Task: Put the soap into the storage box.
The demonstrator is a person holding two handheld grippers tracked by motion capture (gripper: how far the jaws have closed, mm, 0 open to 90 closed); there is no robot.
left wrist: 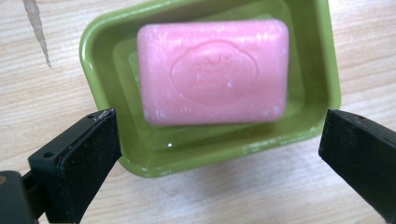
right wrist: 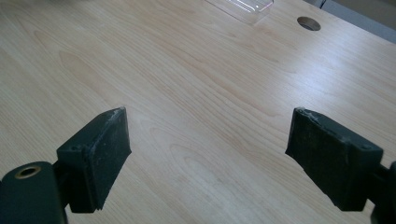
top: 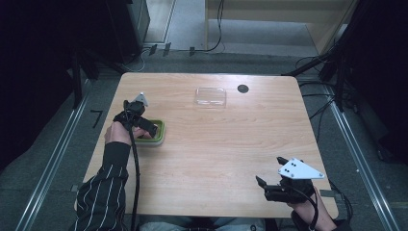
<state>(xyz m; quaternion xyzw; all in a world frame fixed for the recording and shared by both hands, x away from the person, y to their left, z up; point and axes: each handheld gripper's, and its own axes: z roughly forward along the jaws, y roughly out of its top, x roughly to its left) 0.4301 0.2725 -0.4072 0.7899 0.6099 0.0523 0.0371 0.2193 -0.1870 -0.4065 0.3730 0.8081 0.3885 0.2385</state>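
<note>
Currently: Left Gripper Released Above Soap Dish

Left gripper (left wrist: 219,154): jaws spread wide, holding nothing. No pad presses on any object. Seen in the left gripper view, the pink soap bar (left wrist: 212,72) lies flat inside the green dish (left wrist: 98,60), beyond the jaw tips and between their lines; the dish's near rim sits between the two black pads, apart from both. In the high view the left gripper (top: 144,126) hangs over the dish (top: 159,137) at the table's (top: 216,144) left side.

Right gripper (right wrist: 208,154): jaws released and wide, with bare wood between them. In the high view it (top: 267,185) sits near the table's front right corner, well apart from the dish.

Clear lid (top: 210,96): rests on the table toward the far edge, beside a round cable hole (top: 243,88).
</note>
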